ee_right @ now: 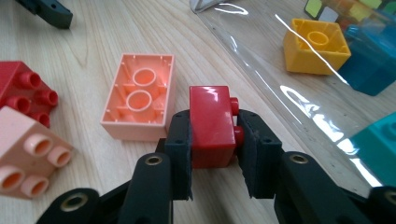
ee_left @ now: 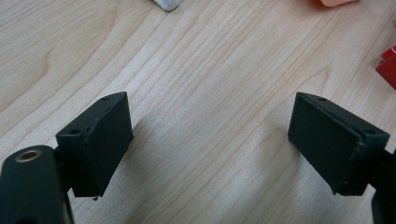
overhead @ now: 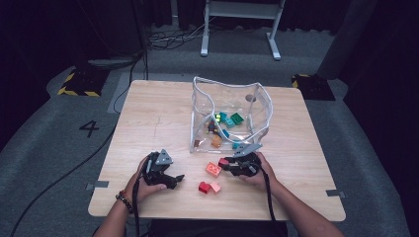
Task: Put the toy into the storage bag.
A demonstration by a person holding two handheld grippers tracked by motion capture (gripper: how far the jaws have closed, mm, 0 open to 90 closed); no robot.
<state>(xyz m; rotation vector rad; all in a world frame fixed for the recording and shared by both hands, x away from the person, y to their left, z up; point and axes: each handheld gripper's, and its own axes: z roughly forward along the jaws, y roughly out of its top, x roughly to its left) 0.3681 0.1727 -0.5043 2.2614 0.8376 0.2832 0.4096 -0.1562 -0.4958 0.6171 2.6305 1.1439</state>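
A pale wooden table [overhead: 163,108] with a fine straight grain stands on grey carpet in a dark room. A clear plastic bag [overhead: 230,116] stands open on the table and serves as the landmark here. Inside it lie several toy bricks in teal, green and orange. Just in front of the bag, on the person's side, the right gripper [ee_right: 214,140] pinches a small red brick [ee_right: 212,126] between its two black jaws, its studs pointing sideways toward one pad. Beside that red brick, away from the bag, a salmon-pink brick [ee_right: 140,95] lies upside down, its hollow underside facing up. Nearer the person than the bag, a dark red brick [overhead: 203,187] and a pale pink brick [overhead: 216,187] sit touching each other. Well to the left of the bag, the left gripper [ee_left: 210,135] rests low over bare wood, its jaws spread wide with nothing between them. Beyond the bag, past the table's far edge, are the white legs of a metal frame [overhead: 242,24], cables on the floor, and black-and-yellow striped floor blocks [overhead: 81,81].
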